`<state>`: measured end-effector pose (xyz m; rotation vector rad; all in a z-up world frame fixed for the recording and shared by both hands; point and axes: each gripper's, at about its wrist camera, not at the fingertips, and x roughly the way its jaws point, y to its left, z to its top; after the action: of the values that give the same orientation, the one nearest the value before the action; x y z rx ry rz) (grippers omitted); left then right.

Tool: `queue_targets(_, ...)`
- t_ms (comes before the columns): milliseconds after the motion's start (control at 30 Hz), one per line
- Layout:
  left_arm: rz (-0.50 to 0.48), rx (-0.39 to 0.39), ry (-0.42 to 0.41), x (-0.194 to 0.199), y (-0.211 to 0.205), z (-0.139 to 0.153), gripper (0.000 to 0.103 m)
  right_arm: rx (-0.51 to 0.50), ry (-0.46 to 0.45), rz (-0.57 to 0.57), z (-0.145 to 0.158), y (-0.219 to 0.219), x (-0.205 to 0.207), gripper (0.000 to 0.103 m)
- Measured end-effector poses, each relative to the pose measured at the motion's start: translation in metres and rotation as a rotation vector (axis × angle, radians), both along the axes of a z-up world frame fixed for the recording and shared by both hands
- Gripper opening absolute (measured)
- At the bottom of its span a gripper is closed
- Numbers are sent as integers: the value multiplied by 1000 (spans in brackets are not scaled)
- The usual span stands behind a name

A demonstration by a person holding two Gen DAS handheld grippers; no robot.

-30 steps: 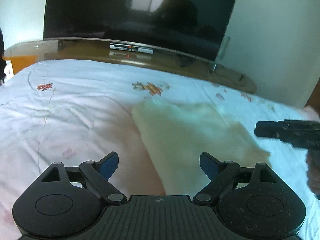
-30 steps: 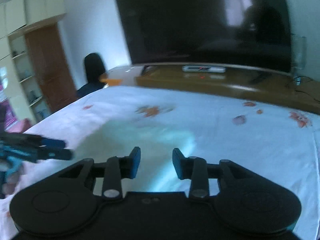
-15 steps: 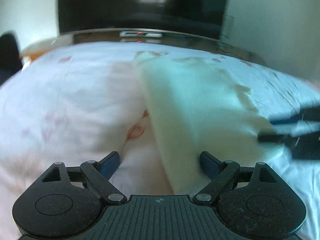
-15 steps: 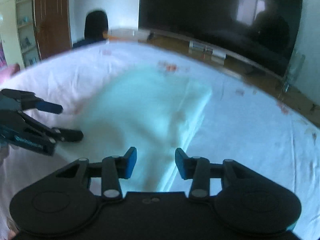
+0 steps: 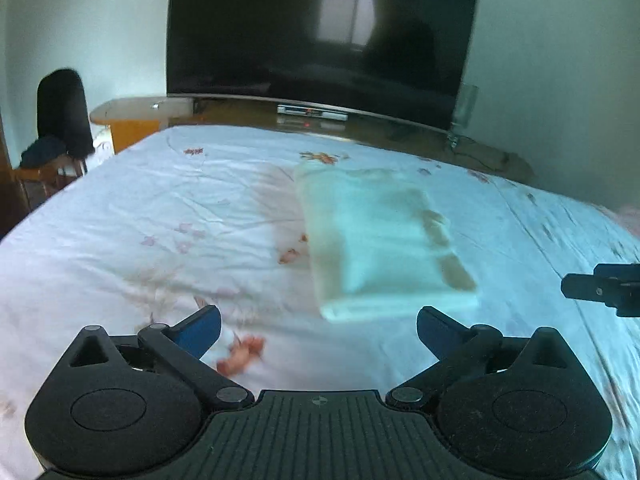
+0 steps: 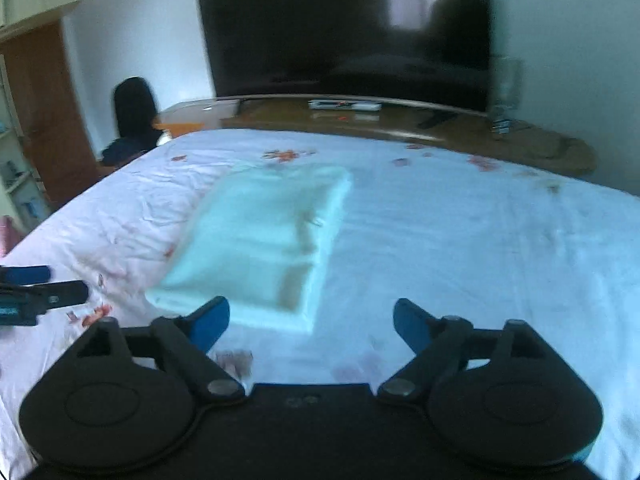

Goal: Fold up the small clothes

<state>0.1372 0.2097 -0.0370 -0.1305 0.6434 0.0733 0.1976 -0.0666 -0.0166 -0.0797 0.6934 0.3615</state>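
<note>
A pale cream garment (image 5: pixel 380 240) lies folded into a flat rectangle on the bed; the right wrist view shows it too (image 6: pixel 264 240). My left gripper (image 5: pixel 318 330) hangs just short of the garment's near edge, its jaws opening wide with nothing between them. My right gripper (image 6: pixel 312 320) sits at the garment's near right corner, jaws also opening, nothing gripped. In each view the other gripper's fingers show at the side: the right one's (image 5: pixel 592 286) and the left one's (image 6: pixel 48 294).
A white bedsheet with red flower prints (image 5: pixel 160 208) covers the bed. Beyond its far edge stands a wooden TV bench (image 5: pixel 400 140) with a large dark television (image 5: pixel 320 40). A chair with dark clothes (image 5: pixel 60 120) stands at the left, a wooden cabinet (image 6: pixel 40 112) beside it.
Both grippers have pulled back from the garment and risen. The right gripper's jaws went from narrow to wide; the left widened slightly. The garment now lies clear ahead of both.
</note>
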Motion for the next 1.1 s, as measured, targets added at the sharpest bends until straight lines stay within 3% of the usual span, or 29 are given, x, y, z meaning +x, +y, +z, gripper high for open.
queue_targets(133, -3, -19, -26, -42, -21, 21, 103, -2, 22, -70, 17, -19, -48, 95)
queue_targets(267, 31, 13, -56, -85, -44, 40, 103, 18, -68, -78, 40, -32, -103, 95)
queue_targets(500, 2, 50, -144, -159, -77, 80, 103, -18, -172, -48, 70, -38, -176, 95)
queue_targets(733, -28, 68, -193, -190, -93, 99, 103, 2, -204, -96, 84, -50, -211, 96)
queue_targets(1100, -46, 64, -229, -207, -106, 111, 103, 3, -260, -128, 101, -55, -230, 96)
